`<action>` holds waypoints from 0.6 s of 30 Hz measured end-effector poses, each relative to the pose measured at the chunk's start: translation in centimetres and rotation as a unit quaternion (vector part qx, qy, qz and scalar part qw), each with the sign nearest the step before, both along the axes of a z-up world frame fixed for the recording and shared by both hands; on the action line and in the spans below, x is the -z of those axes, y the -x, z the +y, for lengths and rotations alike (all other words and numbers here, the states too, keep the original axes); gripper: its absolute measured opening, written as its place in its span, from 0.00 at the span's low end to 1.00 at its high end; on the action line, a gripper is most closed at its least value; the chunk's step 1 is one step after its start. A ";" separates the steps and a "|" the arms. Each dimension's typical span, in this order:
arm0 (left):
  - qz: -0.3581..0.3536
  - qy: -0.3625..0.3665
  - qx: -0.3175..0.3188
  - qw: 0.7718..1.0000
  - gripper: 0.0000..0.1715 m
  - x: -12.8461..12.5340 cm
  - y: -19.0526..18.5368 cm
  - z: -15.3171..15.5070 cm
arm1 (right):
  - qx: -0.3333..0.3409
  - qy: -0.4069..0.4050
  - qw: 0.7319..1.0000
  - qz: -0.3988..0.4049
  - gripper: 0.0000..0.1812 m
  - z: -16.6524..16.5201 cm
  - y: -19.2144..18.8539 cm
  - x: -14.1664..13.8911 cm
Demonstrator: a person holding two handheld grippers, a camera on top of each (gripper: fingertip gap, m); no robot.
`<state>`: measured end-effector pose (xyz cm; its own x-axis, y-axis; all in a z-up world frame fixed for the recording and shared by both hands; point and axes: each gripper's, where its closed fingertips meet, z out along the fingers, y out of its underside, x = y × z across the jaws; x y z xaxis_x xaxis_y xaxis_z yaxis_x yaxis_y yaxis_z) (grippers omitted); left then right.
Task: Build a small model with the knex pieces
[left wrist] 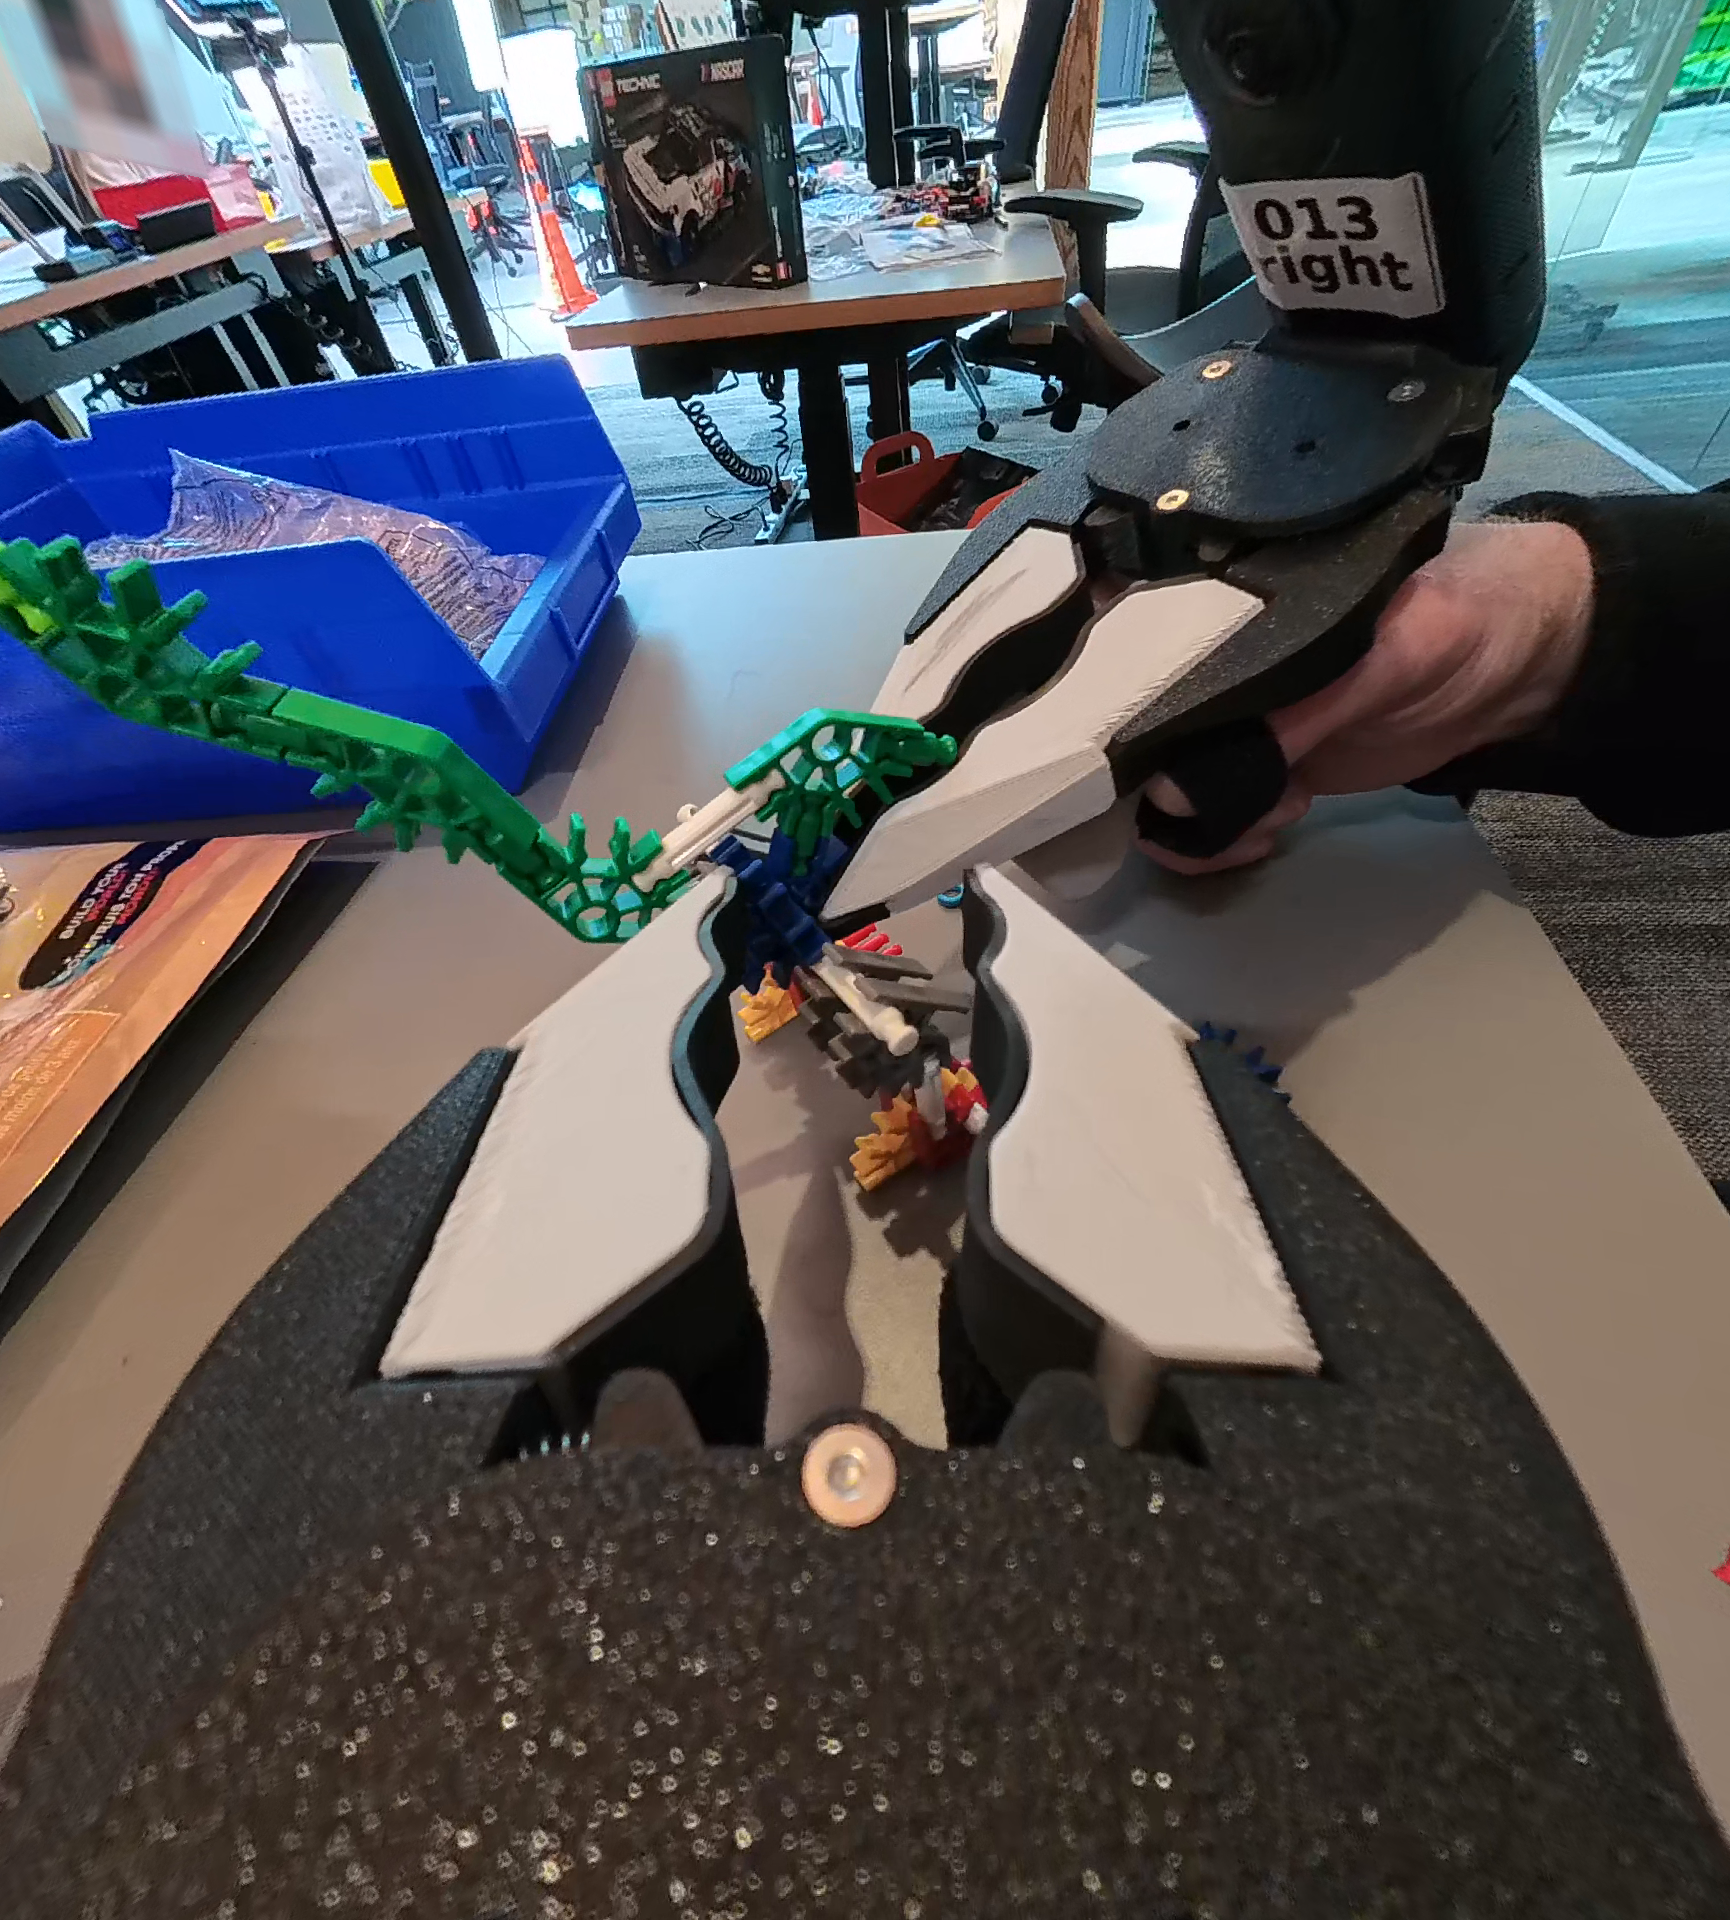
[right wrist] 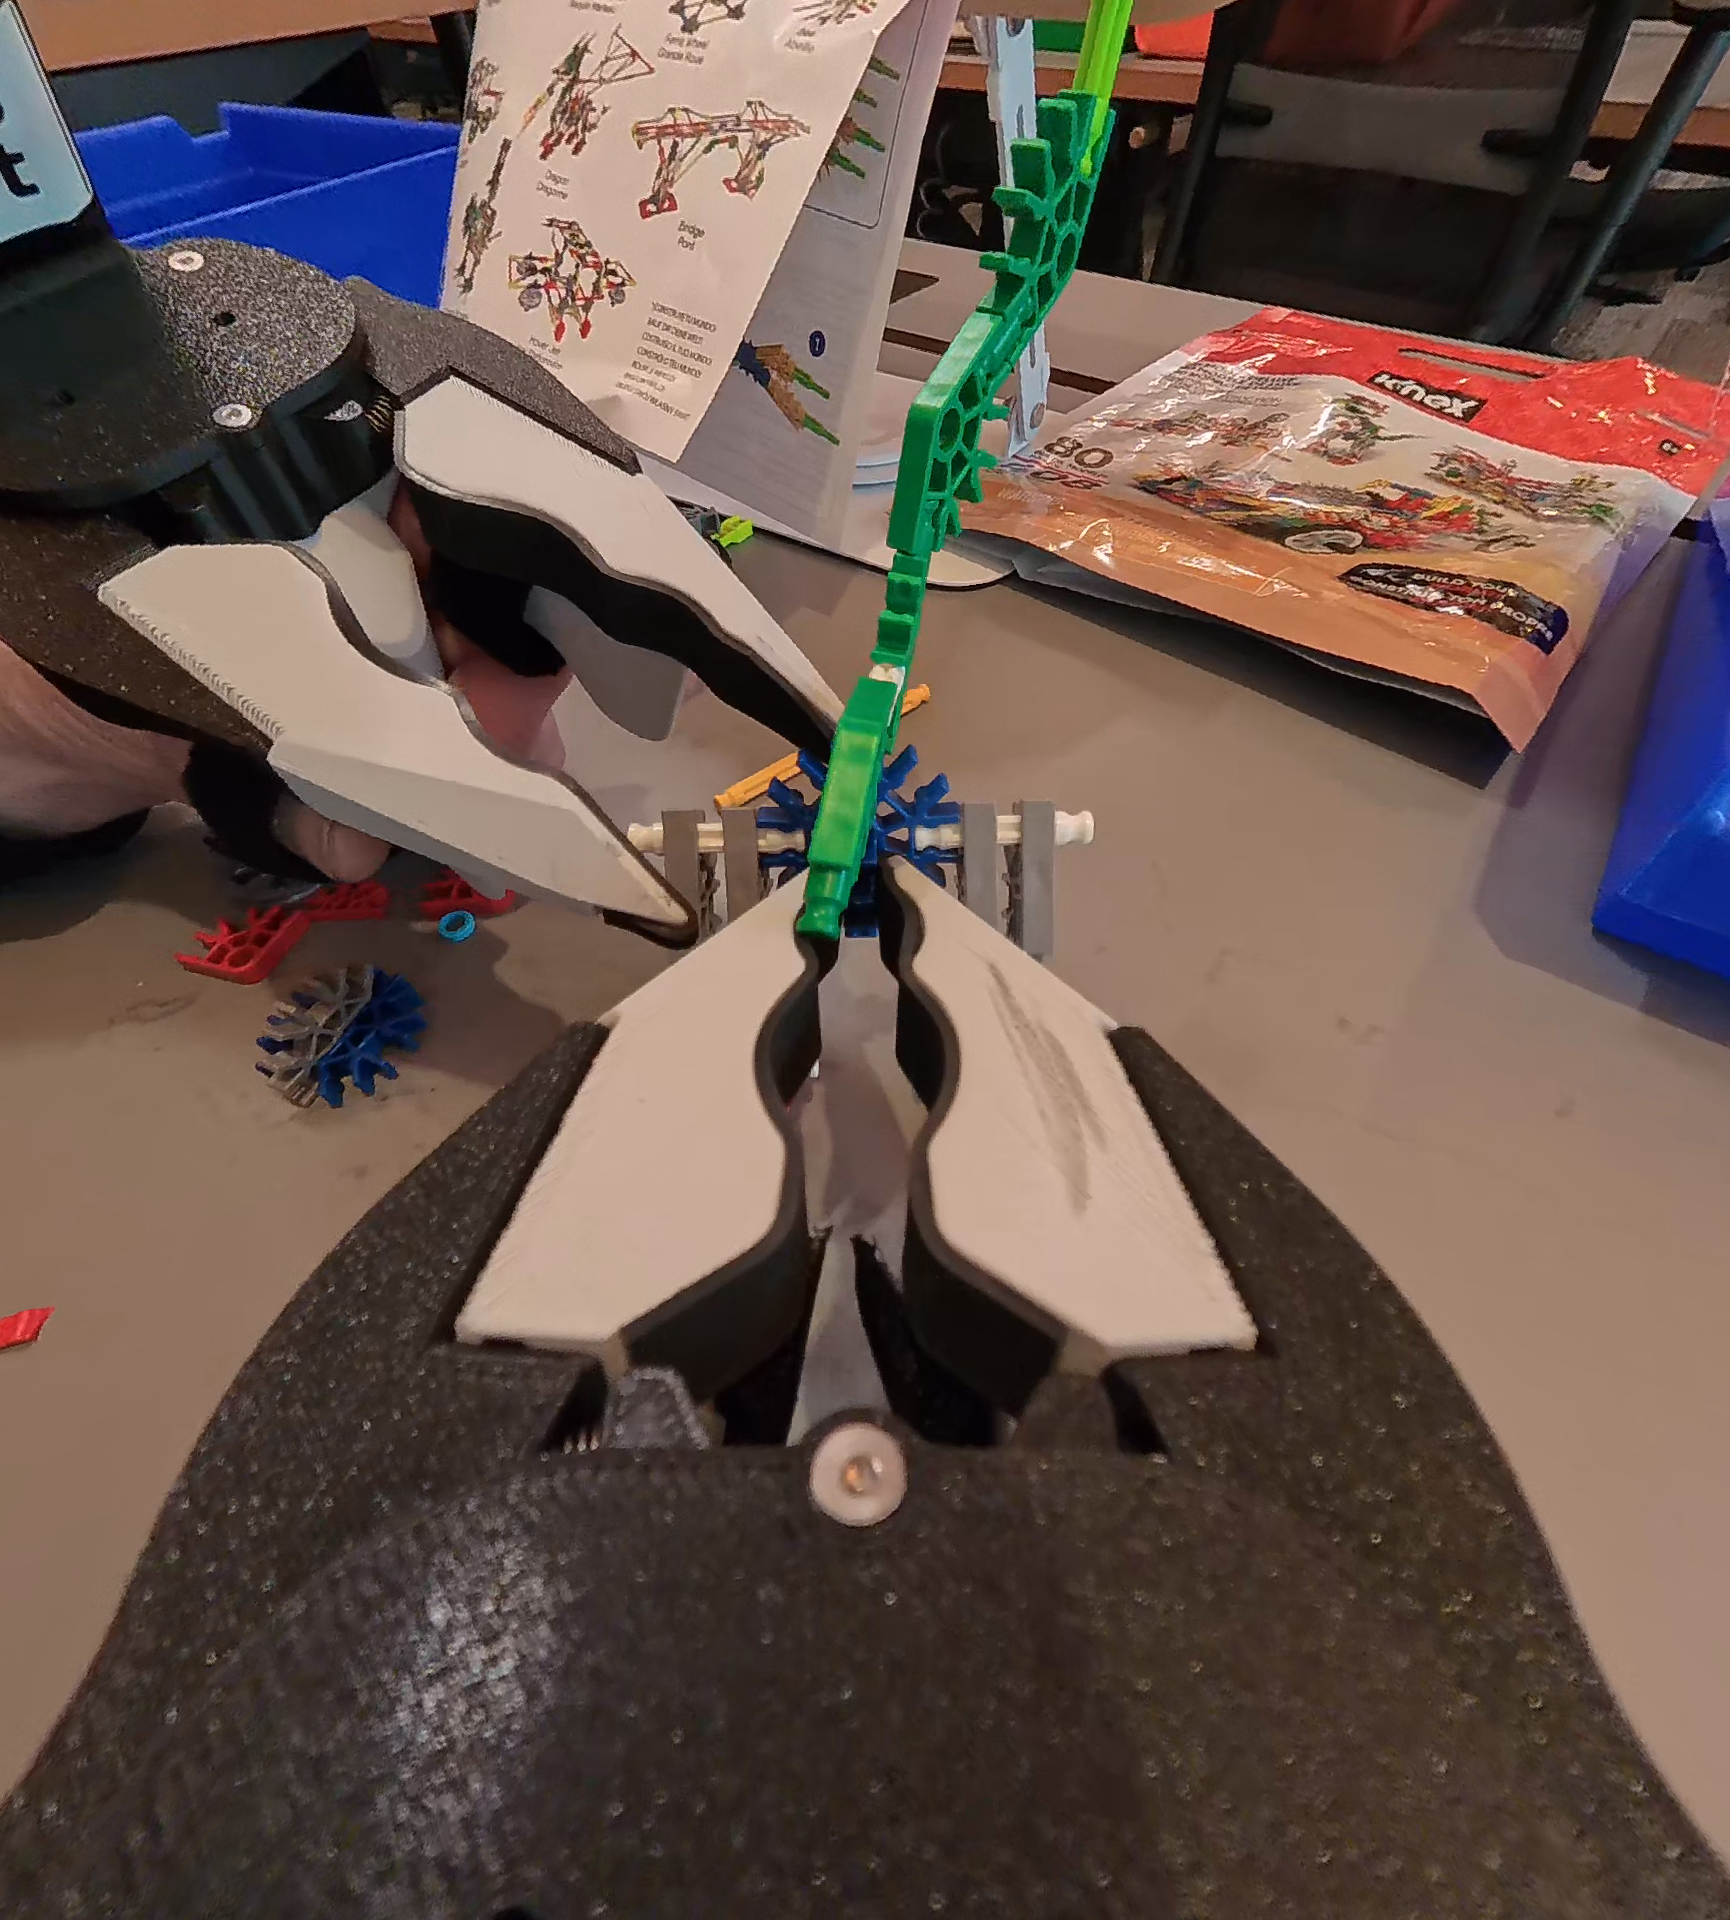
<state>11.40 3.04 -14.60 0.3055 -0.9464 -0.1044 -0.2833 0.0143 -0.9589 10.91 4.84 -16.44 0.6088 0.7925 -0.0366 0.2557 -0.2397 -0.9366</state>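
Blue bin [left wrist: 341,644] at tabletop's far left corner, plastic bag [left wrist: 341,540] inside | right gripper [right wrist: 845,914] pinching green chain [right wrist: 954,457] | left gripper [left wrist: 840,914] spread wide beside blue connector [left wrist: 788,883]

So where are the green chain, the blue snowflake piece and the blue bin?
green chain [right wrist: 954,436], right wrist view, on a flat link.
blue snowflake piece [right wrist: 902,800], right wrist view, right spokes.
blue bin [left wrist: 321,634], left wrist view, front wall.

The left wrist view looks along its own fingers, low and close over the grey table [left wrist: 1463,1091], toward the office behind. The right wrist view faces the opposite way, equally near. Both views share the green connector chain [left wrist: 404,764] [right wrist: 954,457] and blue bin [left wrist: 321,623] [right wrist: 300,197].
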 end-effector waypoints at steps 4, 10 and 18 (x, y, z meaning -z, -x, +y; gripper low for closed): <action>0.000 -0.001 0.000 1.000 0.24 0.0 0.0 0.0 | -0.001 0.001 1.000 0.001 0.03 0.0 0.0 0.0; -0.005 -0.018 0.004 1.000 0.21 -0.9 0.9 0.2 | -0.009 0.003 1.000 0.004 0.03 -0.1 0.0 0.0; -0.045 0.032 -0.034 0.998 0.22 -1.6 3.6 2.7 | -0.059 0.012 0.998 0.011 0.03 -1.2 -0.5 -0.1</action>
